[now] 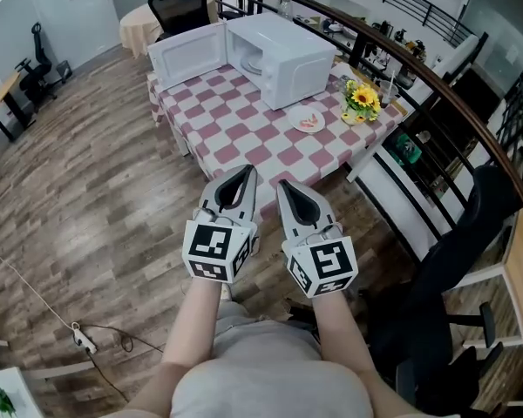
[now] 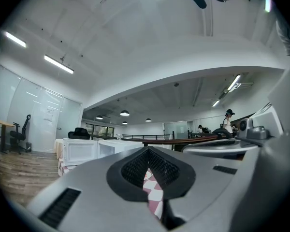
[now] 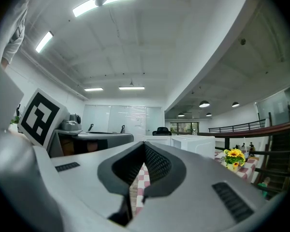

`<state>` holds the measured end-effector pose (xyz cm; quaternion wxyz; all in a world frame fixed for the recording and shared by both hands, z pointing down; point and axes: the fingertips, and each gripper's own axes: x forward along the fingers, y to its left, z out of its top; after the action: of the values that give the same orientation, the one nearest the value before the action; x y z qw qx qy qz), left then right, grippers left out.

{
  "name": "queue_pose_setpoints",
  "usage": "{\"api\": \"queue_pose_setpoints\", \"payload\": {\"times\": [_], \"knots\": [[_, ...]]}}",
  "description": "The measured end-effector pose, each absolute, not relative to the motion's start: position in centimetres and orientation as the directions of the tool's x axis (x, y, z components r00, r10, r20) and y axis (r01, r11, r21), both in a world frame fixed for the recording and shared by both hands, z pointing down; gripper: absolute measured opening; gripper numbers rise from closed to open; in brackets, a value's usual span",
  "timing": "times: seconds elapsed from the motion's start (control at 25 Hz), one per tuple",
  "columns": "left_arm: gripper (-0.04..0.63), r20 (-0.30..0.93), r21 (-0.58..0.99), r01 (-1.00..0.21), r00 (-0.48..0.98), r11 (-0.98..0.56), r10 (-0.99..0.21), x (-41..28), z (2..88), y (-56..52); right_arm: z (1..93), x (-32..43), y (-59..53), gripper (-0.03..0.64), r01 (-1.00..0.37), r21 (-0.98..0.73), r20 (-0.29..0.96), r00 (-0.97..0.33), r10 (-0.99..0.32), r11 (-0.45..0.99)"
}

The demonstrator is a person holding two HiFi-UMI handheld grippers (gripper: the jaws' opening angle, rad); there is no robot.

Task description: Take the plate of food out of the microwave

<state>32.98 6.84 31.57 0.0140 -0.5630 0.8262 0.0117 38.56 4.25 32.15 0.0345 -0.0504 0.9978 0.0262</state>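
A white microwave [image 1: 283, 55] stands at the far end of a table with a red-and-white checked cloth [image 1: 235, 129]. Its door [image 1: 187, 55] hangs wide open to the left, and a pale round turntable or plate [image 1: 254, 63] shows dimly inside. A small plate with food [image 1: 309, 122] lies on the cloth in front of the microwave's right side. My left gripper [image 1: 244, 174] and right gripper [image 1: 284, 186] are side by side, short of the table's near edge. Both are shut and hold nothing. The left gripper [image 2: 148, 151] and the right gripper [image 3: 144, 146] each point level at the table.
A pot of yellow flowers [image 1: 362, 101] sits at the table's right corner. A curved railing [image 1: 436, 94] runs behind the table, and a dark office chair [image 1: 453, 268] stands at my right. A cable with a plug strip [image 1: 83, 340] lies on the wooden floor at my left.
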Motion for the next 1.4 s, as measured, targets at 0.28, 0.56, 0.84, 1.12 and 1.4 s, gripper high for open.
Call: {"api": "queue_pose_setpoints", "payload": {"times": [0.28, 0.56, 0.84, 1.12, 1.4], "knots": [[0.002, -0.031, 0.010, -0.943, -0.333, 0.333, -0.943, 28.7, 31.5, 7.1, 32.3, 34.1, 4.6, 0.023, -0.131, 0.038, -0.056, -0.990, -0.129, 0.991], [0.002, -0.028, 0.016, -0.950, -0.312, 0.312, -0.950, 23.6, 31.5, 7.3, 32.3, 29.2, 4.7, 0.023, -0.159, 0.032, -0.052, -0.986, -0.157, 0.987], [0.002, -0.023, 0.023, -0.959, -0.284, 0.283, -0.959, 19.4, 31.7, 7.7, 32.6, 24.8, 5.3, 0.023, -0.177, 0.024, -0.046, -0.983, -0.176, 0.984], [0.002, -0.013, 0.040, -0.969, -0.246, 0.245, -0.969, 15.4, 32.7, 8.1, 33.5, 20.4, 5.7, 0.023, -0.196, 0.015, -0.036, -0.980, -0.196, 0.980], [0.002, 0.008, 0.021, -0.976, -0.219, 0.219, -0.976, 12.7, 33.1, 8.3, 33.6, 16.9, 6.1, 0.023, -0.214, 0.017, -0.032, -0.976, -0.214, 0.977]]}}
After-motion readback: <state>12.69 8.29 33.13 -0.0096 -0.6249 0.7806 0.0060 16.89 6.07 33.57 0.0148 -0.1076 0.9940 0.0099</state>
